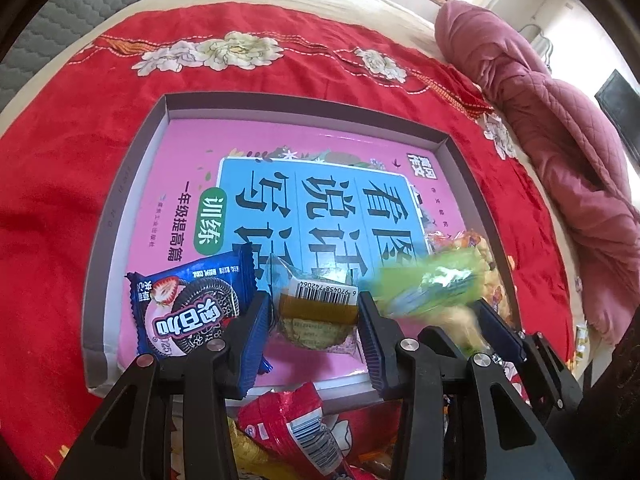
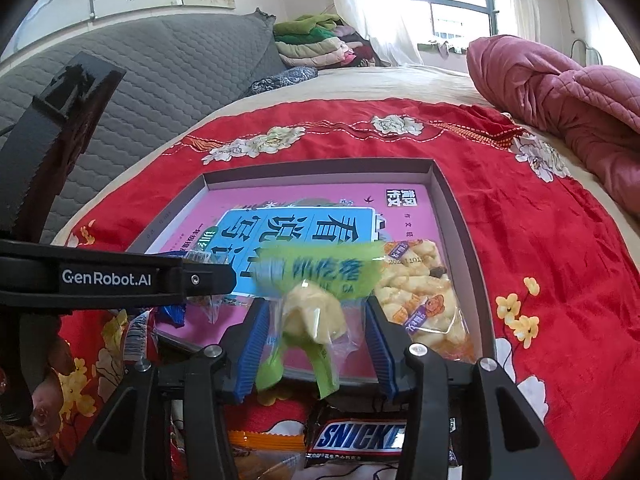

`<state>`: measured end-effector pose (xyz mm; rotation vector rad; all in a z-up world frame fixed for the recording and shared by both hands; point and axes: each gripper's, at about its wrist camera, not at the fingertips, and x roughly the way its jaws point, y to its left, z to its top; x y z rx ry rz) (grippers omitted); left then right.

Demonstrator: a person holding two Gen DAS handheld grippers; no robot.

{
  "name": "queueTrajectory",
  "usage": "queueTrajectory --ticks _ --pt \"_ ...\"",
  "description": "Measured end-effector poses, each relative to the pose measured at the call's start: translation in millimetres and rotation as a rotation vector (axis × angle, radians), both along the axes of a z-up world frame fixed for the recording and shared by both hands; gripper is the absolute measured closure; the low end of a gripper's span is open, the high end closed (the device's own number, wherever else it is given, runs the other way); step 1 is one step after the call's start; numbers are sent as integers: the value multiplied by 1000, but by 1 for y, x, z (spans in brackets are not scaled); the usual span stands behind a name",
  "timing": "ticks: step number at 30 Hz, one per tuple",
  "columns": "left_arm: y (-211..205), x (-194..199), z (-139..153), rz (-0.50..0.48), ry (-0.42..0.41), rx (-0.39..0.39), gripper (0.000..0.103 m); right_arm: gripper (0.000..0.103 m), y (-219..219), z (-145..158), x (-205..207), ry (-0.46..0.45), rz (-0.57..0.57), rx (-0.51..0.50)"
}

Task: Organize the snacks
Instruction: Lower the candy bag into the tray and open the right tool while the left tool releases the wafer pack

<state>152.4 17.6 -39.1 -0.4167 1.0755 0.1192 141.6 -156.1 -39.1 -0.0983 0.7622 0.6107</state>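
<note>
Shallow box (image 1: 132, 184) sits on the red blanket (image 1: 60, 184), a pink book lining its floor. My left tongs (image 1: 314, 334) hang over its near edge, jaws apart around a clear-wrapped pastry (image 1: 316, 320) lying in the box; pads not visibly pressing. Blue cookie pack (image 1: 188, 308) lies just left. My right tongs (image 2: 312, 340) straddle a green-wrapped snack (image 2: 316, 312), blurred, jaws parted, no clamping seen. Puffed-snack bag (image 2: 420, 300) lies right of it in the box.

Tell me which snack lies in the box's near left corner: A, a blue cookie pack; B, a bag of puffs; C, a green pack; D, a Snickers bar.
A: the blue cookie pack lies in the near left corner of the box, beside the left gripper.
</note>
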Motion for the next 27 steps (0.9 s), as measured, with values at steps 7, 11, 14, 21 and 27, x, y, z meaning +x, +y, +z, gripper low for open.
queueTrajectory --ticks 7,11,14,21,27 --pt "-1 1 -1 -2 11 4 57 56 1 0 -1 -3 3 -5" --pt "0 2 -2 -2 16 5 56 52 0 1 -1 -1 5 4" --pt "0 1 -1 -3 16 7 56 51 1 2 -2 -7 12 1" --pt "0 0 -1 -6 19 -2 54 50 -1 5 -4 -24 17 -1" --pt "0 0 -1 -9 16 -13 48 50 -1 6 -5 -29 20 -4"
